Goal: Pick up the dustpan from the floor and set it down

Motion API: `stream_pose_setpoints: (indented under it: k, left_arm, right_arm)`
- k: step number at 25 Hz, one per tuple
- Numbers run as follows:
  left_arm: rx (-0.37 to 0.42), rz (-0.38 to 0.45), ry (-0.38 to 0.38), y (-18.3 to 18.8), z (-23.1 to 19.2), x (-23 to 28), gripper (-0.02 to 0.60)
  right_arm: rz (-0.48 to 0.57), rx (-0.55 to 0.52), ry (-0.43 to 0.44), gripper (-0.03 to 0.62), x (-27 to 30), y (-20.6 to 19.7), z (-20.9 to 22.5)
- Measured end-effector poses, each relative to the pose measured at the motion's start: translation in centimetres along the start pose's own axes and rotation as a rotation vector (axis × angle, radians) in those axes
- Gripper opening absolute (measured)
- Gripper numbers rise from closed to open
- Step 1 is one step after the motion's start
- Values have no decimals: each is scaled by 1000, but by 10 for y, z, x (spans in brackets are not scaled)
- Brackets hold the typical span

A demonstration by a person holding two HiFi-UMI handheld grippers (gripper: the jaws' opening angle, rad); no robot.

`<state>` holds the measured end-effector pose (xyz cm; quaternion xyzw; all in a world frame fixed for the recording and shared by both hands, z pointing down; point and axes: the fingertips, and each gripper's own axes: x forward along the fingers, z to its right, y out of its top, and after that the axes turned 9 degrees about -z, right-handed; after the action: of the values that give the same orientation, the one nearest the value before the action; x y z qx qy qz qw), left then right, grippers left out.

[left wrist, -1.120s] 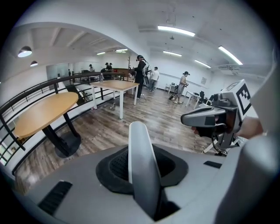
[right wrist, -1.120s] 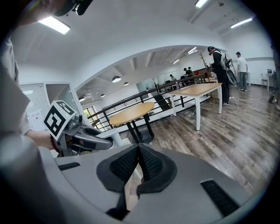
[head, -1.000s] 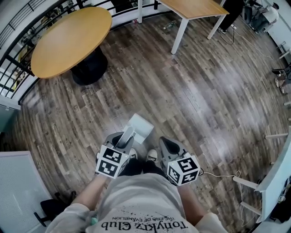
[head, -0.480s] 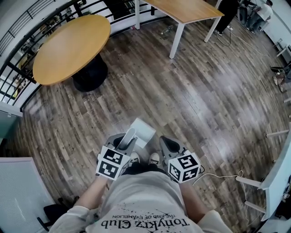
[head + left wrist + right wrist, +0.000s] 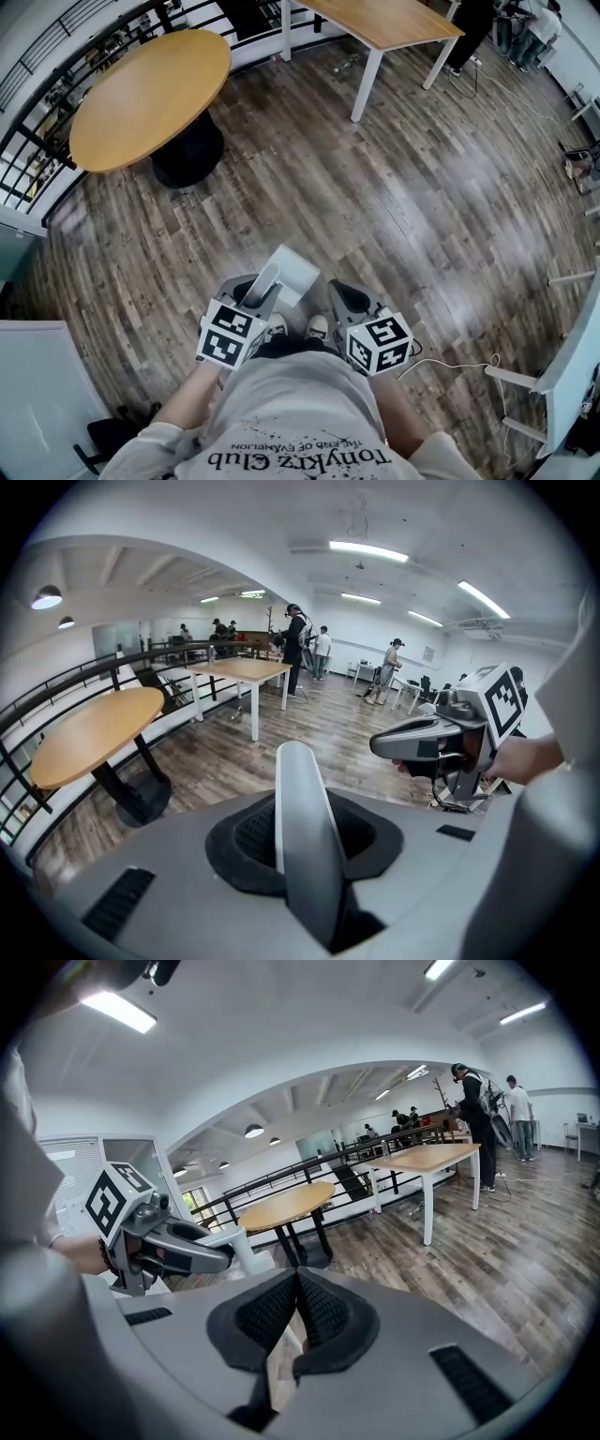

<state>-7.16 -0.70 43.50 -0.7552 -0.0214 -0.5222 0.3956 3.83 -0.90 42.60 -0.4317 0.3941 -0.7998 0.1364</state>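
Note:
A white dustpan (image 5: 294, 265) hangs above the wood floor in front of the person's feet. Its pale handle (image 5: 265, 281) runs back into my left gripper (image 5: 251, 289), which is shut on it. In the left gripper view the handle (image 5: 298, 799) stands upright between the dark pads, and my left gripper (image 5: 305, 836) clasps it. My right gripper (image 5: 345, 295) hovers beside it on the right, shut and holding nothing. In the right gripper view my right gripper (image 5: 294, 1283) has its pads meeting, with the dustpan handle (image 5: 236, 1241) showing at the left.
A round wooden table (image 5: 150, 94) on a black base stands at the far left by a railing (image 5: 37, 66). A rectangular table (image 5: 394, 19) with white legs is at the far centre. A white cable (image 5: 459, 361) lies on the floor at right. People (image 5: 298, 639) stand far off.
The left gripper with the dustpan has come up slightly, and the head view has shifted a little. The right gripper has kept its place.

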Motion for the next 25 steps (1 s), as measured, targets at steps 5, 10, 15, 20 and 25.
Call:
stream_pose_setpoints:
  k: [5, 10, 15, 20, 25]
  left_arm:
    - [-7, 9, -7, 3, 3, 0, 109]
    - [-5, 20, -4, 8, 3, -1, 110]
    - [-4, 26, -8, 11, 3, -1, 110]
    - [2, 22, -12, 11, 6, 0, 110]
    - [2, 19, -14, 11, 4, 1, 110]
  right_arm:
    - [2, 5, 6, 21, -1, 1, 2]
    - [5, 9, 6, 21, -4, 1, 4]
    - [1, 13, 2, 21, -3, 1, 4]
    - [5, 17, -1, 23, -3, 1, 5]
    - [5, 21, -4, 21, -3, 1, 7]
